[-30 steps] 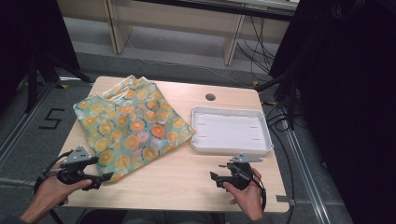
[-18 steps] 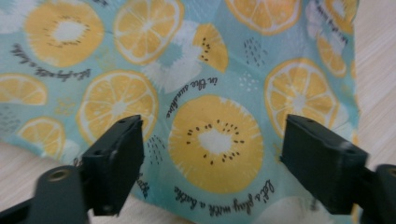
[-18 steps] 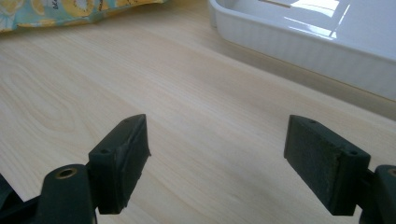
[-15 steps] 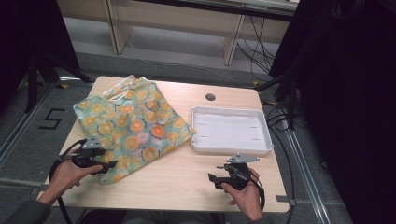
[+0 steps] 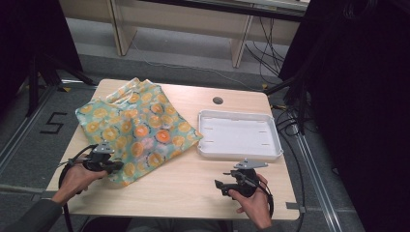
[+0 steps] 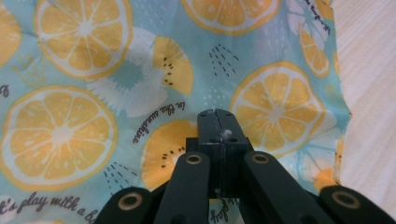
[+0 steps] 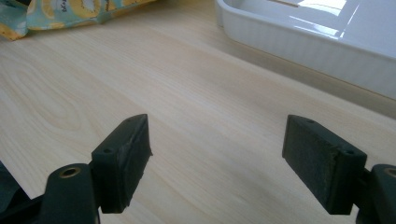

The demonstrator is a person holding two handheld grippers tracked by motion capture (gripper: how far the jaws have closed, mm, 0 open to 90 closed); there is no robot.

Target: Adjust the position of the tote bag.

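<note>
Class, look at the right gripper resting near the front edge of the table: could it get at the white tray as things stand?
Probably yes. The right gripper stands open over bare wood, and nothing lies between it and the near wall of the white tray. The cloth is off to the other side, by the left gripper.

A light wooden table [image 5: 193,183] stands on grey floor [image 5: 29,130] beside dark curtains [image 5: 358,96].

The cloth [image 5: 138,130] looks soft and matt. The tabletop [image 5: 193,179] is smooth pale wood. The tray [image 5: 239,153] is shiny white plastic.
</note>
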